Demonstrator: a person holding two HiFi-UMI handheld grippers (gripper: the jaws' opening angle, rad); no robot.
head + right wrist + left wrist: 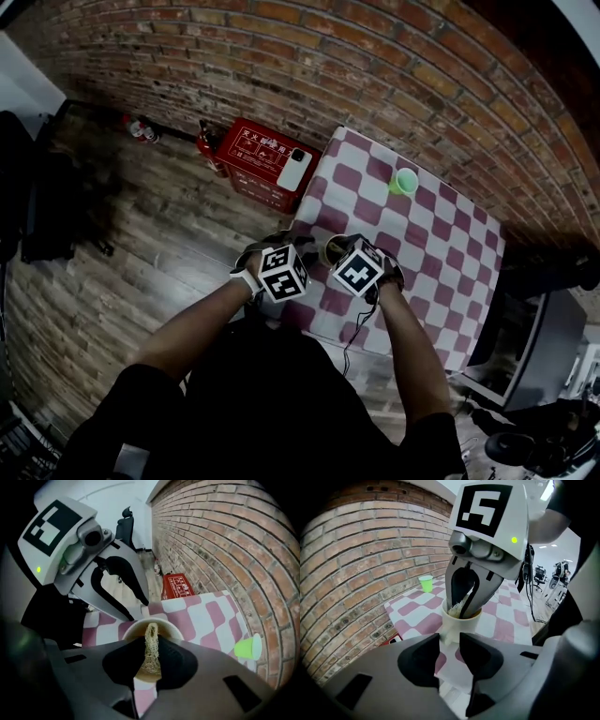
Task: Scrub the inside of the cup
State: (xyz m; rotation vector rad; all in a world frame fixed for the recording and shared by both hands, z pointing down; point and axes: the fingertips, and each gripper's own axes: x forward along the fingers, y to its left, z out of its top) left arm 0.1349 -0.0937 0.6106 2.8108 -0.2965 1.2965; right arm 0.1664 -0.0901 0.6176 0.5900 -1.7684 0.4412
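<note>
On the checkered table point(441, 234), left gripper point(449, 641) clamps the cup point(457, 623), right gripper point(151, 654) pinches a scrubber point(151, 633) inside.

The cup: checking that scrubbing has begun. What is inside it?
A tan fibrous scrubber, pinched in the right gripper, reaches down into the cup, whose inner wall looks brownish. The cup's bottom cannot be seen: the jaws and scrubber cover it.

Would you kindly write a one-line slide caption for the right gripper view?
Right gripper presses a loofah scrubber into the cream cup on the checkered table while the left gripper holds it.
</note>
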